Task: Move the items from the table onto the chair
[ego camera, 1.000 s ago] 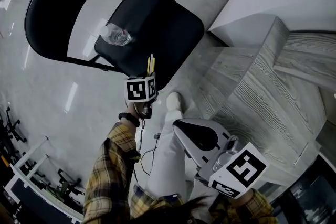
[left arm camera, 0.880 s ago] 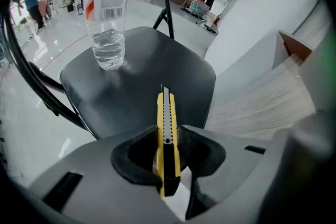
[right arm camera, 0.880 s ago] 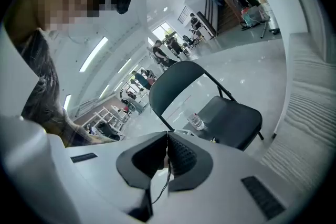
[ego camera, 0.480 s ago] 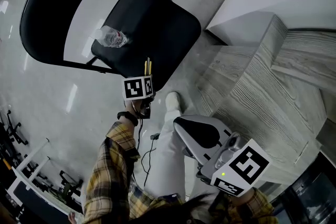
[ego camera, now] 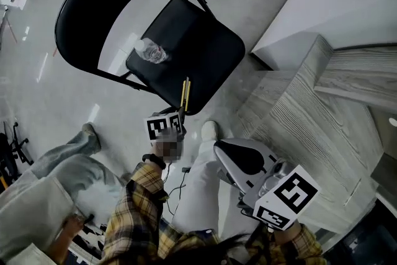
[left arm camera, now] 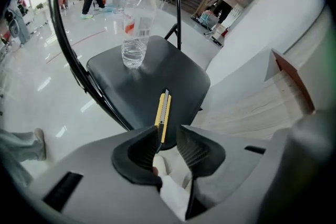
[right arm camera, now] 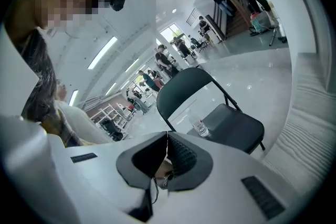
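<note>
The padded metal folding chair [ego camera: 208, 40] is black, the slim utility knife [ego camera: 185, 94] yellow. The clear plastic bottle [ego camera: 151, 51] has a red label [left arm camera: 129, 25].

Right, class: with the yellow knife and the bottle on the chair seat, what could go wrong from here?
The yellow knife lies at the seat's front edge, right by the open left gripper; a nudge as the gripper pulls back could knock it off. The upright bottle might topple if the chair is bumped.

No legible text, bottle [left arm camera: 135, 29] label unreadable
</note>
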Action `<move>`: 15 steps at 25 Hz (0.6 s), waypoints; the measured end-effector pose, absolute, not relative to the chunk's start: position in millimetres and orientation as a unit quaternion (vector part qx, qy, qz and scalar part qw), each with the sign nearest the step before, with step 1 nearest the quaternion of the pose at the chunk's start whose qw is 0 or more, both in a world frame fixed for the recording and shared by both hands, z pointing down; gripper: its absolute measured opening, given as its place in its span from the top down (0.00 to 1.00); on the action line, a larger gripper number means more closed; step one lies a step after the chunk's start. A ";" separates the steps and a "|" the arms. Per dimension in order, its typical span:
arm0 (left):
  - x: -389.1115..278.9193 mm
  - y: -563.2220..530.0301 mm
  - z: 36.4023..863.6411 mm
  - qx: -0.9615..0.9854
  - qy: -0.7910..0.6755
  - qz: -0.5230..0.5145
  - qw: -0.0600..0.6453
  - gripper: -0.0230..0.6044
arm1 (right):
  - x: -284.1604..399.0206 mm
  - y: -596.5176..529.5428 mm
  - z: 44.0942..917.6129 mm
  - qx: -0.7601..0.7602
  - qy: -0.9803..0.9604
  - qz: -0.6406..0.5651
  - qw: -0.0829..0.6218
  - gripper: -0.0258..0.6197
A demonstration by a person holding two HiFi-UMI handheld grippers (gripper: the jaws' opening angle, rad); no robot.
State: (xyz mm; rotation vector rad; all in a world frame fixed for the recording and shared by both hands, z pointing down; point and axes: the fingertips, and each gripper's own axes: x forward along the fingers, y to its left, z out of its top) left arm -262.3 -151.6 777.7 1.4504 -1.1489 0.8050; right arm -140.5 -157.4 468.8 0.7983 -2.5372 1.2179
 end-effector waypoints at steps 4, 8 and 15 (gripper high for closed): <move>-259.5 -130.7 735.4 0.613 -0.508 0.296 0.528 0.84 | -127.5 -148.8 441.0 0.270 -0.874 0.396 0.084 0.93; -245.8 -107.1 686.8 0.629 -0.534 0.272 0.495 0.88 | -102.1 -119.6 410.3 0.267 -0.883 0.379 0.069 0.93; -172.4 -70.8 581.2 0.675 -0.564 0.229 0.417 0.95 | -2.4 -45.0 356.5 0.304 -0.885 0.347 0.053 0.93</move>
